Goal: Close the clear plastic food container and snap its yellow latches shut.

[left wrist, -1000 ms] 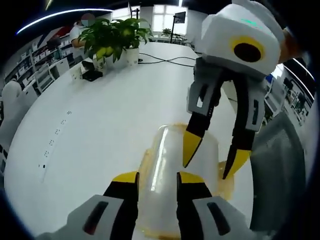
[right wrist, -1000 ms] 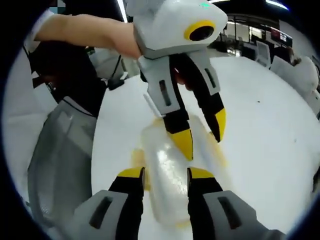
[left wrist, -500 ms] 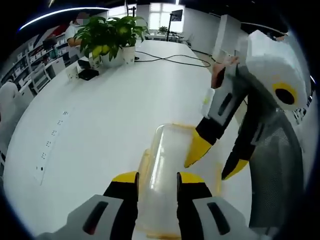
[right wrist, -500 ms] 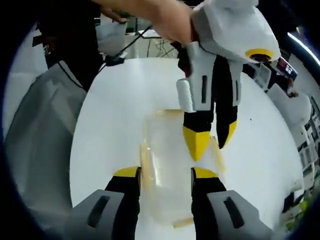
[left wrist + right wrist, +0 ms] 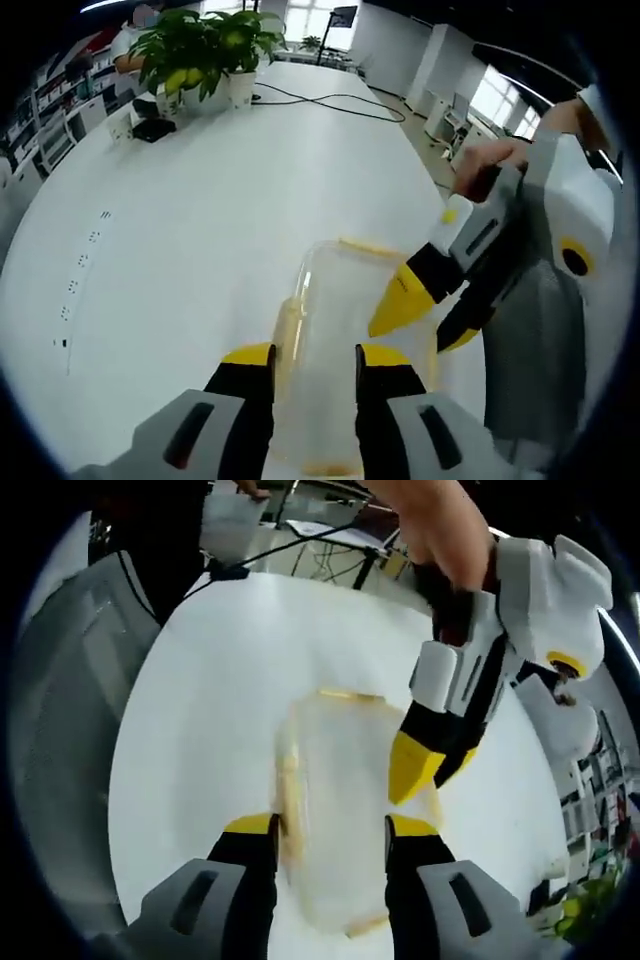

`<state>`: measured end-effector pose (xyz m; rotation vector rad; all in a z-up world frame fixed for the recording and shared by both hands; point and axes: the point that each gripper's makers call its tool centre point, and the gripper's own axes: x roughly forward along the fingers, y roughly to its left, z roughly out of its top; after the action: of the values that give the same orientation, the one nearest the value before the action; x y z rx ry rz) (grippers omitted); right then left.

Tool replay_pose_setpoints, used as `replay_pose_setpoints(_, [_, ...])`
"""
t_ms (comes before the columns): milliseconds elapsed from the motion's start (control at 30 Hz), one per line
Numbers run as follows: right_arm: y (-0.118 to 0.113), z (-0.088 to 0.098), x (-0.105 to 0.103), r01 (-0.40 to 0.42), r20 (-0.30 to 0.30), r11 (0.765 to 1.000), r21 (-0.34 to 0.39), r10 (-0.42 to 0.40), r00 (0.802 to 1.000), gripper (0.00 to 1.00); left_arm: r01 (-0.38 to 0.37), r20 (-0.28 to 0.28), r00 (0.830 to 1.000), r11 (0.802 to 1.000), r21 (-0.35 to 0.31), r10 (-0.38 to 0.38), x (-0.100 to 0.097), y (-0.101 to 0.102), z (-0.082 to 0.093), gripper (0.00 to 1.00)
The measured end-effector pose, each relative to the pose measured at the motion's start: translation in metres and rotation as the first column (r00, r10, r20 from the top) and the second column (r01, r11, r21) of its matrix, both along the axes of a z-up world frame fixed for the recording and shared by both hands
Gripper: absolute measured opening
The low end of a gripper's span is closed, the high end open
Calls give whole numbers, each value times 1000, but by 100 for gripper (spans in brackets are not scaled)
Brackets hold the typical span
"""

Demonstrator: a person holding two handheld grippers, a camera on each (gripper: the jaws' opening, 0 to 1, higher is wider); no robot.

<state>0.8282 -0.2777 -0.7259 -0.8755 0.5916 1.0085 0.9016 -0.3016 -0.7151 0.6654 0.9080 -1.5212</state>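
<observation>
Left gripper view: the left tongs point(image 5: 312, 362) stand apart, straddling the clear container point(image 5: 340, 330) on the white counter point(image 5: 180, 240). The right tongs point(image 5: 420, 318) (apart) enter at 3 o'clock, tips at the lid.

Right gripper view: the container point(image 5: 335, 810) lies between the parted right tongs point(image 5: 330, 830); the left tongs point(image 5: 425, 770) enter at 2 o'clock.

A long white tabletop point(image 5: 220, 200) stretches across an open office, two potted plants point(image 5: 200, 45) with broad green leaves standing side by side near its far end. A small dark object point(image 5: 152, 128) lies just beside the pots, and a black cable point(image 5: 330, 100) snakes over the surface from them toward the table's edge. A row of small dark marks point(image 5: 82, 285) runs along the left side of the tabletop. Shelving point(image 5: 55, 120) lines the wall at left. A grey chair back point(image 5: 60, 730) stands close against the table's rim.
</observation>
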Motion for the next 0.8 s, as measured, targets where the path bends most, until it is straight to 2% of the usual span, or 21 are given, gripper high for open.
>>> replay_pose_setpoints(167, [0,0,2,5,32,1000,-13,-4,999,39,38,-39,999,999,38,-36,1,-3,-3,28])
replay_pose_setpoints(267, [0,-1,2,10,40,1000,-13,-10,999,39,50,-60,997,997,62,-46,-7,-3,-3,30])
replay_pose_setpoints(400, [0,-4,1,-17,92,997,-70,23,995,40,66,-75,995,994,89,-60,-9,3,-3,30])
replay_pose_setpoints(800, [0,-3,2,-35,79,999,-42,38,996,39,28,-66,998,995,96,-22,-8,3,-4,29])
